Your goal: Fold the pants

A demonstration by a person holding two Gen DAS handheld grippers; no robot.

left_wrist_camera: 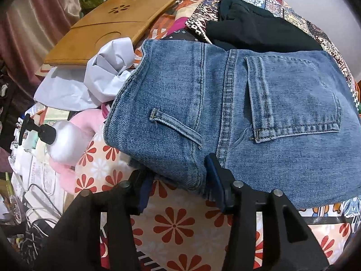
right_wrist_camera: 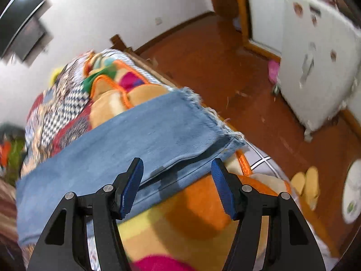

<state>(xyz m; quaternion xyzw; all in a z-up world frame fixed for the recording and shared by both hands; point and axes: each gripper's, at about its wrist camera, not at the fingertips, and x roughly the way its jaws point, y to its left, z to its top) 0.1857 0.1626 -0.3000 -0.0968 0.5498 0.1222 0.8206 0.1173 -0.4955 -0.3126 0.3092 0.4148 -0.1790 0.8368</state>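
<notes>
Two grippers, both with their jaws apart, flank one pair of blue jeans [left_wrist_camera: 237, 113] lying on the bed. My left gripper [left_wrist_camera: 180, 180] sits at the waist end, its fingers spread to either side of the denim edge near the belt loop [left_wrist_camera: 176, 126] and the back pocket [left_wrist_camera: 293, 99]; whether the pads touch the cloth I cannot tell. My right gripper [right_wrist_camera: 178, 180] is wide open at the frayed hem [right_wrist_camera: 214, 122], where the two leg layers lie stacked, and it grips nothing.

I judge the jeans are already halved lengthwise, leg on leg, and the step in hand is taking hold of both ends for the crosswise fold. The next move calls for closing on both layers at once, so the under leg does not slip.

The jeans rest on a patterned bedspread [left_wrist_camera: 176, 223] crowded with a black garment [left_wrist_camera: 259, 27], a wooden tray [left_wrist_camera: 108, 24], crumpled white paper [left_wrist_camera: 108, 67] and a pump bottle [left_wrist_camera: 61, 140]. Beyond the bed lie a red-brown floor [right_wrist_camera: 225, 63] and a white cabinet [right_wrist_camera: 315, 67].
</notes>
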